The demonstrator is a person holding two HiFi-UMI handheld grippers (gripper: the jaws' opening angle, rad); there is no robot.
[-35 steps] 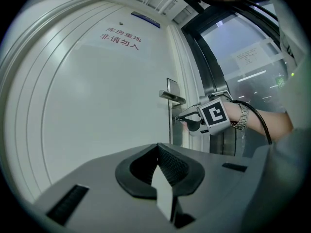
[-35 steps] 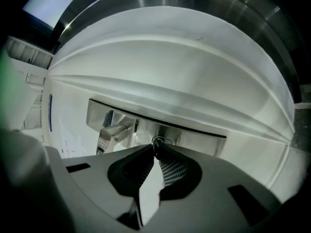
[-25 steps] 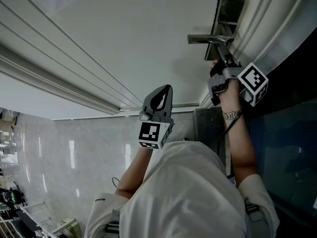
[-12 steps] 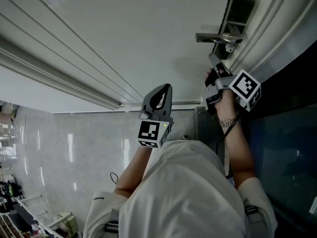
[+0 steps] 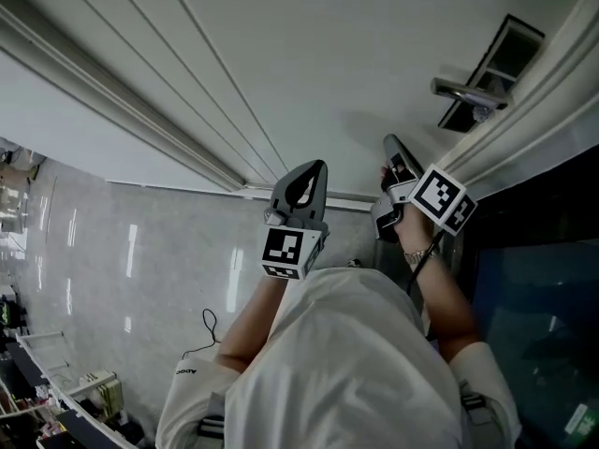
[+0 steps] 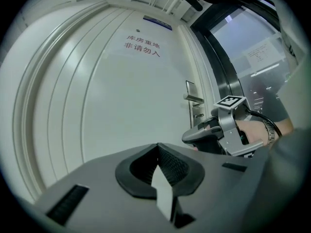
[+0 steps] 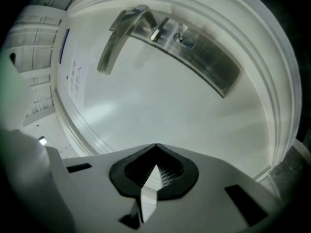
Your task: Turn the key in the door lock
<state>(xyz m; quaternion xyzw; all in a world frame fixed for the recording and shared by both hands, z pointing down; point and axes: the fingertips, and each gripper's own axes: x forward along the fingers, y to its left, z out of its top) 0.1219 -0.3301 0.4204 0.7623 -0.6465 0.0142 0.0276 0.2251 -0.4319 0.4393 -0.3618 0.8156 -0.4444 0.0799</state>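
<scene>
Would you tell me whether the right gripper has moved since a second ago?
Yes. The right gripper has drawn back from the door handle; its jaws have just been closing, with nothing between them.

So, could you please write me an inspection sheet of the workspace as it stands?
Surface: white door with moulded panels.
Job's things: lever handle on lock plate; whether a key sits in it cannot be told.
Clutter: small items at the floor's edge, too small to name.
Grippers: left tool shut, empty, apart from the door. Right tool has just been closing; jaws together, nothing between them, short of the handle.
Cables: black cable runs from the right tool past the wrist; thin floor cable.
Surroundings: glossy floor, dark glass panel beside the door, red lettering on it.
</scene>
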